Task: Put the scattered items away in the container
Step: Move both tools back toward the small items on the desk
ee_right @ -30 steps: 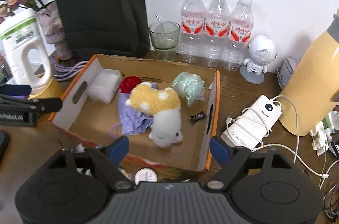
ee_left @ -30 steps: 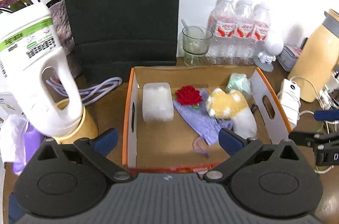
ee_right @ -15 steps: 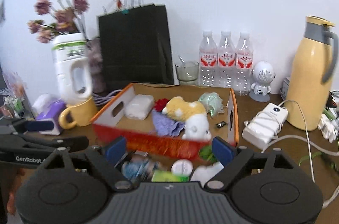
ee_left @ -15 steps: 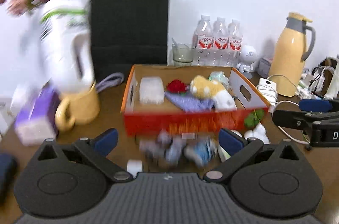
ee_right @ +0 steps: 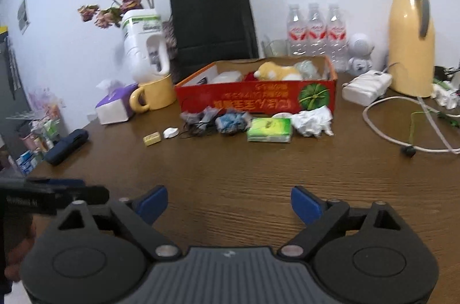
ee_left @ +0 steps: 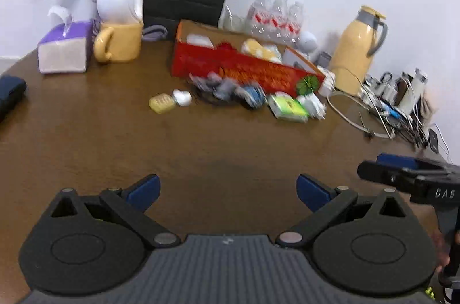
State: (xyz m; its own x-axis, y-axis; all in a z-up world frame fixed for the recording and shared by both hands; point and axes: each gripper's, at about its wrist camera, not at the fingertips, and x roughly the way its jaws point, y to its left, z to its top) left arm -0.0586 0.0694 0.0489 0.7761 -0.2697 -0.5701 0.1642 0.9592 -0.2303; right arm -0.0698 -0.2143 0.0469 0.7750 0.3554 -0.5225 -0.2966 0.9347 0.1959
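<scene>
The red and orange cardboard box (ee_right: 256, 99) (ee_left: 244, 71) stands at the far middle of the brown table, with a plush toy (ee_right: 277, 71) and other soft items inside. In front of it lie a small yellow block (ee_right: 151, 138), a white cap (ee_right: 171, 133), a grey bundle (ee_right: 199, 117), a blue bundle (ee_right: 233, 122), a green packet (ee_right: 270, 130) and crumpled white tissue (ee_right: 313, 120). My left gripper (ee_left: 227, 190) is open and empty, well short of these items. My right gripper (ee_right: 229, 203) is also wide; its jaws are closing slightly with nothing between them.
Left of the box are a yellow mug (ee_right: 155, 97), a white jug (ee_right: 145, 51), a purple tissue box (ee_right: 115, 105) and a dark case (ee_right: 67, 145). A black bag (ee_right: 212, 22) and water bottles (ee_right: 314, 30) stand behind. A yellow thermos (ee_right: 411, 39), charger (ee_right: 366, 85) and cables lie right.
Both grippers have pulled back and lower from over the box. The box is now far off, and the scattered items in front of it have come into view.
</scene>
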